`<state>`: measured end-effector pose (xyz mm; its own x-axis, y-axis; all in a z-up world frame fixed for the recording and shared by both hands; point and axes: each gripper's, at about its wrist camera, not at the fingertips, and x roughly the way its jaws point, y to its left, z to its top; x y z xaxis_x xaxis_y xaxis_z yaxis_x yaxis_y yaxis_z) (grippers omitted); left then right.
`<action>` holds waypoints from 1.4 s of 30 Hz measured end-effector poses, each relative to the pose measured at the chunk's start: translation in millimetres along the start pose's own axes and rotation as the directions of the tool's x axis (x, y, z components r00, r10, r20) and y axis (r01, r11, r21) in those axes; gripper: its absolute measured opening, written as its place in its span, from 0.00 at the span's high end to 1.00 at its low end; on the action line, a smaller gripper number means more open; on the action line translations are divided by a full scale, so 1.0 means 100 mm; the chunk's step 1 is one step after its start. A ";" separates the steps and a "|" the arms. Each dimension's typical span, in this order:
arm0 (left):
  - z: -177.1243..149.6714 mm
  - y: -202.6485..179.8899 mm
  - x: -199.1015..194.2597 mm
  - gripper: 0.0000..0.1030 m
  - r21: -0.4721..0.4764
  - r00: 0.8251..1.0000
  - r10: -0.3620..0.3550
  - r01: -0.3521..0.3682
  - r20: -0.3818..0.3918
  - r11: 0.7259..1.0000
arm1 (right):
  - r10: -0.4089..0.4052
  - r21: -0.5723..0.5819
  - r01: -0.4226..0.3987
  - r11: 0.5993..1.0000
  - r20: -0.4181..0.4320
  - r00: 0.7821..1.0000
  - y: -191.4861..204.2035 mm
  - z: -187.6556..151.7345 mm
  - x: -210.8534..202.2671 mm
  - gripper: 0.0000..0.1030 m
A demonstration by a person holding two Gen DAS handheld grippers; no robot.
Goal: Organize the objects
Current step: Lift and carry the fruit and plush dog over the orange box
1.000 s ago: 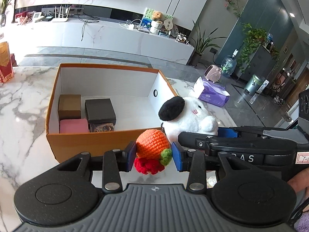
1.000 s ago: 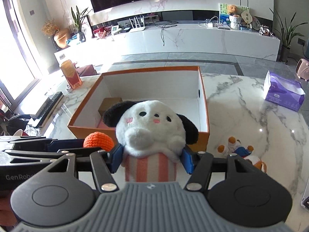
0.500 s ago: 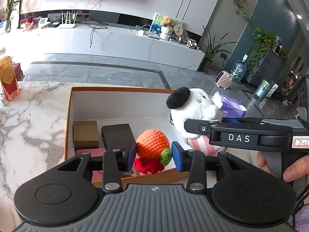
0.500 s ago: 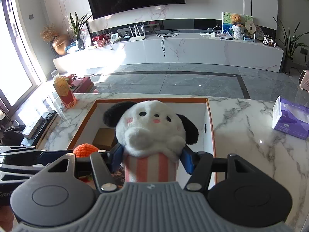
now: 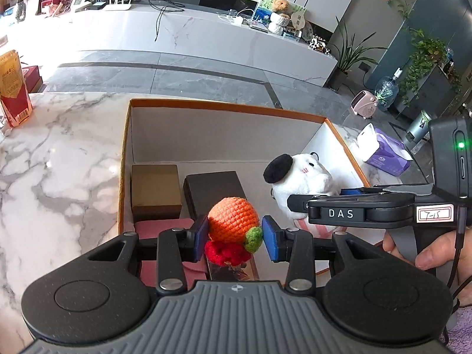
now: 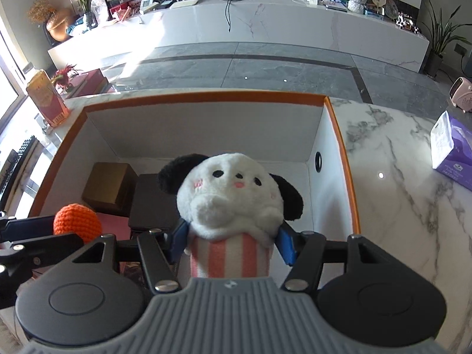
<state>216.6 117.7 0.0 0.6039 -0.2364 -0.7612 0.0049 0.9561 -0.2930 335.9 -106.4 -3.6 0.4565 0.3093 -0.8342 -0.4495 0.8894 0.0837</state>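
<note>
A: What is each hand holding?

B: The left gripper (image 5: 233,237) squeezes a knitted orange toy (image 5: 233,219) low in the middle of the left view. The right gripper (image 6: 233,240) squeezes a white plush dog (image 6: 233,194) by its striped bottom, in the middle of the right view. Both toys hang over the open box (image 6: 206,98).

A: Are the toys hard to hold?

B: I think not. They look soft and light, and they will not break. The yarn toy is squishy, so the pads sink in a bit. The dog is fat on top, so holding the striped part low down seems best.

A: What is in the box already?

B: A brown box (image 5: 155,187), a black box (image 5: 214,187) and a pink thing (image 5: 165,225) sit in the lower left part. The right side of the box floor looks bare.

A: Could anything get in the way?

B: The two grippers are close together, so they might bump. The box walls are tall too. A purple tissue pack (image 6: 451,150) sits on the table at the right, and a red and yellow carton (image 5: 13,88) at the left, both well apart from the box.
</note>
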 end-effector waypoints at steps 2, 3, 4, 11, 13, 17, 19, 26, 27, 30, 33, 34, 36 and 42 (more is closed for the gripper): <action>-0.01 0.04 0.03 0.55 -0.004 1.000 0.002 -0.002 -0.007 1.000 | -0.014 0.004 0.014 1.000 -0.023 1.000 0.01 0.00 0.09 0.39; 0.00 0.07 0.05 0.55 -0.007 1.000 0.002 -0.002 -0.010 1.000 | -0.022 0.005 0.022 1.000 -0.032 0.999 0.01 0.00 0.13 0.39; 0.00 0.09 0.05 0.55 -0.011 1.000 0.003 -0.003 -0.012 1.000 | -0.028 0.008 0.028 1.000 -0.044 0.999 0.01 0.00 0.16 0.39; 0.01 0.18 0.09 0.55 -0.029 1.000 0.007 -0.007 -0.022 1.000 | 0.025 0.119 -0.004 0.993 -0.183 0.983 -0.08 -0.03 0.45 0.39; 0.01 0.20 0.09 0.55 -0.035 1.000 0.008 -0.008 -0.023 0.999 | 0.058 0.163 -0.024 0.986 -0.209 0.976 -0.11 -0.03 0.50 0.39; 0.00 0.22 0.11 0.55 -0.037 0.999 0.006 -0.007 -0.031 0.999 | 0.090 0.188 -0.045 0.981 -0.236 0.968 -0.07 -0.04 0.53 0.38; -0.01 0.23 0.12 0.55 -0.040 0.999 0.005 -0.006 -0.035 0.999 | 0.085 0.171 -0.043 0.984 -0.246 0.966 -0.04 -0.04 0.53 0.37; 0.03 0.26 0.16 0.55 -0.036 0.999 0.009 -0.011 -0.042 0.999 | 0.151 0.183 -0.097 0.978 -0.310 0.939 -0.08 0.00 0.59 0.34; 0.04 0.26 0.17 0.55 -0.035 0.999 0.011 -0.013 -0.043 0.999 | 0.143 0.167 -0.094 0.981 -0.309 0.940 -0.08 0.01 0.57 0.34; 0.05 0.26 0.18 0.55 -0.033 0.999 0.013 -0.014 -0.047 0.999 | 0.161 0.172 -0.112 0.979 -0.305 0.939 -0.12 0.03 0.52 0.34; 0.07 0.26 0.18 0.55 -0.028 0.999 0.017 -0.018 -0.047 0.999 | 0.199 0.208 -0.138 0.968 -0.311 0.929 -0.18 0.06 0.52 0.42; 0.08 0.26 0.18 0.55 -0.026 0.999 0.017 -0.019 -0.047 0.999 | 0.205 0.206 -0.144 0.968 -0.317 0.926 -0.20 0.06 0.52 0.43; 0.08 0.24 0.18 0.55 -0.018 0.999 0.018 -0.019 -0.051 1.000 | 0.207 0.191 -0.151 0.970 -0.321 0.924 -0.17 0.05 0.51 0.44; 0.14 0.23 0.21 0.55 -0.002 0.998 0.034 -0.034 -0.052 0.999 | 0.176 0.114 -0.147 0.983 -0.320 0.931 -0.08 0.02 0.47 0.45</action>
<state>240.7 137.1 -14.7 0.5615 -0.2128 -0.7996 -0.0170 0.9632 -0.2683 361.9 -98.1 -42.4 0.1001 0.3366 -0.9363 -0.4211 0.8670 0.2666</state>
